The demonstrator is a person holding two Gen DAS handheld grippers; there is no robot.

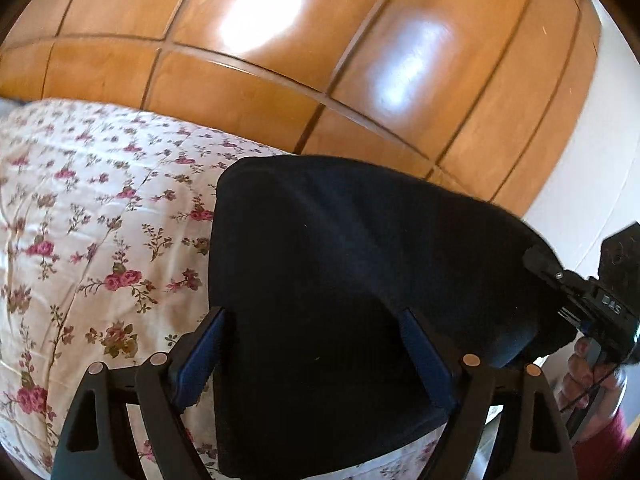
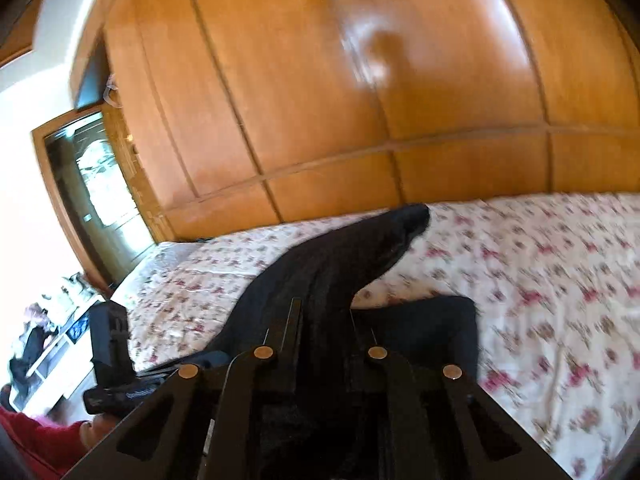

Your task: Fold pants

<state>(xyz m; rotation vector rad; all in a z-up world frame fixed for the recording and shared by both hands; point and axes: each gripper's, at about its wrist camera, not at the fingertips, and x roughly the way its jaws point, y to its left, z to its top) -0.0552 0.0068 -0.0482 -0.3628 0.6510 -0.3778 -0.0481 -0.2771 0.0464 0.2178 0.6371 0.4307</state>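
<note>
While spread over the flowered bedspread [image 1: 80, 208], dark pants [image 1: 340, 280] lifted partly off the bed, one broad fold filling the middle of the left wrist view. Left gripper [image 1: 316, 360] wide open, blue-padded fingers [image 1: 200, 364] standing well apart with the dark cloth draped across and between them; no clamping visible there, and the far finger half buried under the fabric. At the right edge of that same view, the other tool's black body, pressed against the edge of the cloth, with a hand [image 1: 588, 376] in a red sleeve around its handle.

In the right wrist view, pants [image 2: 340, 264] rising in a long ridge from the bottom of the frame toward the far side of the bed, its tip lying on the bedspread [image 2: 540, 280]; a second dark panel lying flat just to the right of the ridge. Right gripper [image 2: 324, 316] with thin fingers close together, cloth bunched between them and pinched tight. Much motion blur across the flower pattern here.

Behind the bed in both views, a tall wooden wardrobe [image 2: 360, 100] with glossy panels catching bright patches of light. To the left in the right wrist view, a glass-paned wooden door [image 2: 96, 184], a white wall, and low down a black device near a red sleeve [image 2: 36, 436]. Small cluttered things on a pale surface at the far left, too blurred to name.
</note>
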